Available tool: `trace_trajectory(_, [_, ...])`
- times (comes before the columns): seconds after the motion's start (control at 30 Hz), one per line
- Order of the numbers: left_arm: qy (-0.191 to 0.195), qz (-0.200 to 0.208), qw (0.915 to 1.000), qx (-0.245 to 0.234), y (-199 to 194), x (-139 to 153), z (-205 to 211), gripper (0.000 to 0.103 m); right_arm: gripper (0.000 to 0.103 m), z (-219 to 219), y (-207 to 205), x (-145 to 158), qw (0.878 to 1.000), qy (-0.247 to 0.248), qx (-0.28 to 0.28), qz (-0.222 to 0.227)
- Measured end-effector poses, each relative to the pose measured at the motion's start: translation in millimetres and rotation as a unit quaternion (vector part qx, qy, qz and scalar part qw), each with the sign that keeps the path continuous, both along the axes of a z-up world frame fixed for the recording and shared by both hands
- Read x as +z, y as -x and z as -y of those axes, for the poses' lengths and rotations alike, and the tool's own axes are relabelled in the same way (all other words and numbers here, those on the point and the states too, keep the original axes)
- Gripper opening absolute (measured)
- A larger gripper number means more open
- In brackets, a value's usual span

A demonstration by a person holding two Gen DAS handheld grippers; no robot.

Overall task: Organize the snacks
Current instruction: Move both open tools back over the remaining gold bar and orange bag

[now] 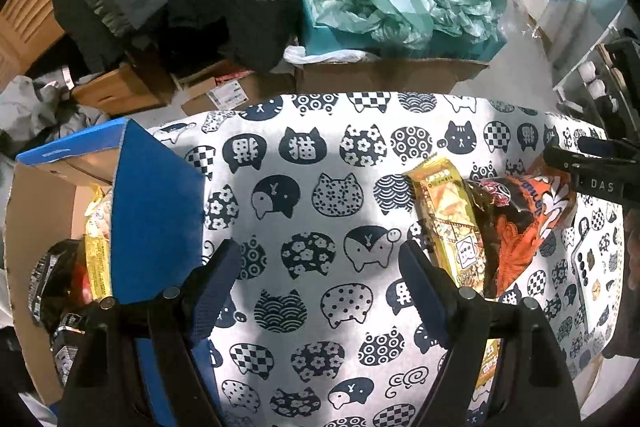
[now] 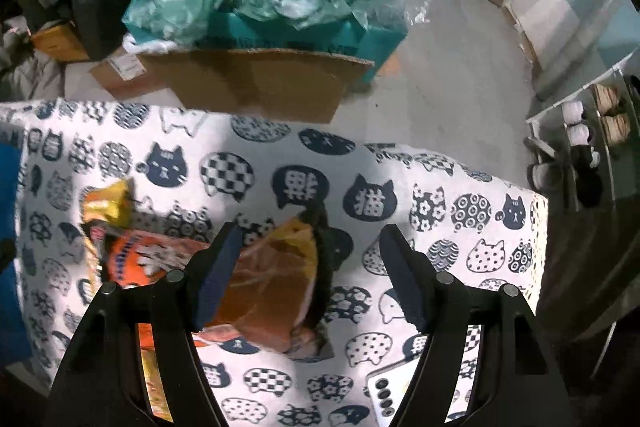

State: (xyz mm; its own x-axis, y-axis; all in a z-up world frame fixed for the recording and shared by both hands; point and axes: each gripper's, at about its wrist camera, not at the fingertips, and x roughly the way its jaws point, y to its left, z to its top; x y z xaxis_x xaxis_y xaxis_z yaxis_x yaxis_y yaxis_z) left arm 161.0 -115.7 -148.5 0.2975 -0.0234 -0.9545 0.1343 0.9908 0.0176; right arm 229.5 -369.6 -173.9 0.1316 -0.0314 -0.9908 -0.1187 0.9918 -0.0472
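Hiding much of the pile, the right gripper's (image 2: 310,271) own black arms cover the near ends of the snack packs, and motion blur in the right wrist view softens their print. The left gripper (image 1: 320,279) hangs over bare cloth, its jaws standing wide apart with nothing between them. The surface is draped in a white woven cloth printed with navy cat heads (image 1: 320,155). On the right side of that cloth lies a long, glossy yellow foil snack pack (image 1: 448,223), just right of the left gripper's right finger and outside its jaws; touching it further right is a crinkled orange and black snack bag (image 1: 528,227). In the right wrist view a translucent amber-brown wrapped snack with a yellow top (image 2: 276,287) lies between the right gripper's jaws, close against the left pad, though no pad presses it; those jaws also stand apart. At the far left sits an open cardboard box with a blue outer face (image 1: 156,211), its contents half hidden: a yellow packet (image 1: 96,247) and a dark wrapper (image 1: 52,279) show inside.
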Motion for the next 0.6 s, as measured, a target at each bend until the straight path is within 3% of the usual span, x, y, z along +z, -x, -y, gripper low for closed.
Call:
trace_trajectory(0.33, [0.007, -0.017, 0.9997, -0.016, 15.2, -6.9, 6.5, 0.082, 0.072, 26.5, 35.6, -7.9, 0.998, 0.051, -0.011, -0.041])
trace_trajectory(0.6, [0.015, -0.028, 0.9990, -0.031, 35.1, -6.8, 19.4, 0.082, 0.072, 62.1, 83.0, -7.1, 0.995, 0.039, -0.047, -0.078])
